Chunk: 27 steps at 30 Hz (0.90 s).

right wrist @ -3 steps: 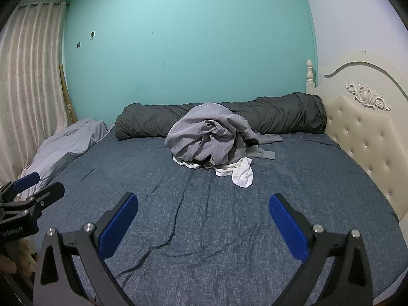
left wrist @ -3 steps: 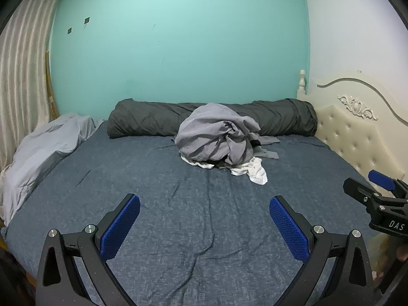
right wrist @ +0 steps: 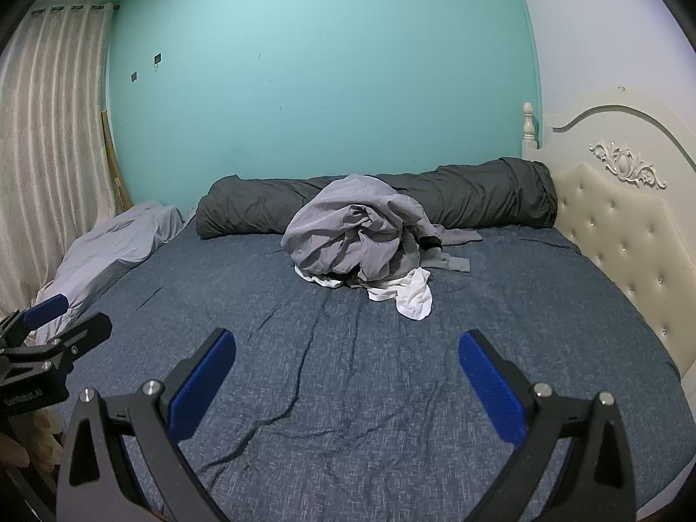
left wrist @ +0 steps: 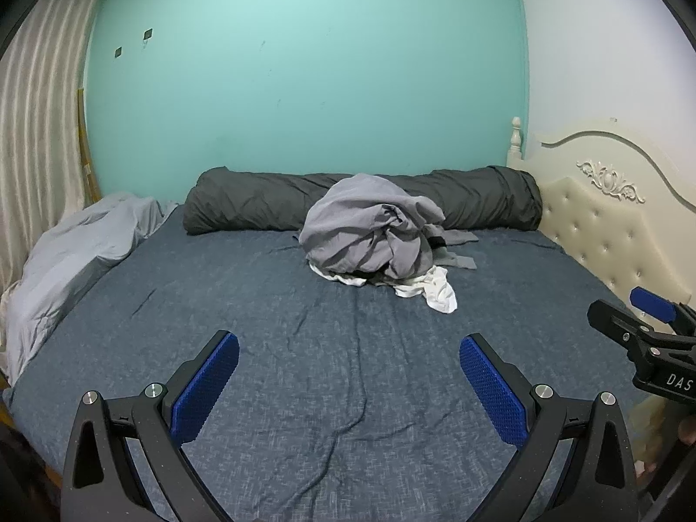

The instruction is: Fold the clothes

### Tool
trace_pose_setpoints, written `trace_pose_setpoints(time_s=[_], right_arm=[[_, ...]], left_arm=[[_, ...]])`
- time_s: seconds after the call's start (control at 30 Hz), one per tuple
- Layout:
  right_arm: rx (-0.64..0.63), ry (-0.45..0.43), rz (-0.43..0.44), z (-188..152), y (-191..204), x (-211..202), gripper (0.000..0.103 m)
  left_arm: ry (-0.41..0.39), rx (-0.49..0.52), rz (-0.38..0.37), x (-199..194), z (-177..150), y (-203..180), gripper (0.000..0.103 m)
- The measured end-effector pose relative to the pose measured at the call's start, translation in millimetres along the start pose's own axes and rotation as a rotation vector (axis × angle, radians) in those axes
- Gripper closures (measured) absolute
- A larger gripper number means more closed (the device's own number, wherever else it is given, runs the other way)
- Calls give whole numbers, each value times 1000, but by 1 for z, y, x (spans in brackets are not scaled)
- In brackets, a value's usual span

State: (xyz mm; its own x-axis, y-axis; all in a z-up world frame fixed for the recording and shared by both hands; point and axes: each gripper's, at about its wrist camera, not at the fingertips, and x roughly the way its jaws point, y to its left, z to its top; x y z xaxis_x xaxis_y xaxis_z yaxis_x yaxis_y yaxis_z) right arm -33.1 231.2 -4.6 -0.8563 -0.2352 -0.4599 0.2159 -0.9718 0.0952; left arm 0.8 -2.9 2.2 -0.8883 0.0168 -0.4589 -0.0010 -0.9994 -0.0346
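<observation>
A heap of crumpled clothes (left wrist: 369,230) (right wrist: 352,235) lies at the far middle of the bed, mostly grey cloth on top. A white garment (left wrist: 435,289) (right wrist: 411,296) spills out at its front right. My left gripper (left wrist: 348,374) hovers open over the near part of the blue bedsheet (left wrist: 348,348), nothing between its blue pads. My right gripper (right wrist: 346,372) is likewise open and empty, well short of the heap. Each gripper shows at the edge of the other's view: the right gripper (left wrist: 626,317), the left gripper (right wrist: 65,317).
A dark grey rolled duvet (left wrist: 361,200) lies along the teal wall behind the heap. A light grey blanket (left wrist: 74,256) is bunched at the bed's left edge by the curtain (left wrist: 35,130). A cream tufted headboard (left wrist: 609,226) bounds the right side.
</observation>
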Motion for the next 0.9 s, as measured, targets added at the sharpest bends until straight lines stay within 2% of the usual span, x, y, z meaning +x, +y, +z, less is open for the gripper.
trace_pose_setpoints(time_s=[0.33, 0.9], right_arm=[[3, 10, 4, 1, 0, 1, 0], [-3, 8, 3, 2, 1, -2, 0]], left_arm=[[8, 20, 24, 0, -1, 1, 0], [10, 14, 20, -1, 0, 0, 0]])
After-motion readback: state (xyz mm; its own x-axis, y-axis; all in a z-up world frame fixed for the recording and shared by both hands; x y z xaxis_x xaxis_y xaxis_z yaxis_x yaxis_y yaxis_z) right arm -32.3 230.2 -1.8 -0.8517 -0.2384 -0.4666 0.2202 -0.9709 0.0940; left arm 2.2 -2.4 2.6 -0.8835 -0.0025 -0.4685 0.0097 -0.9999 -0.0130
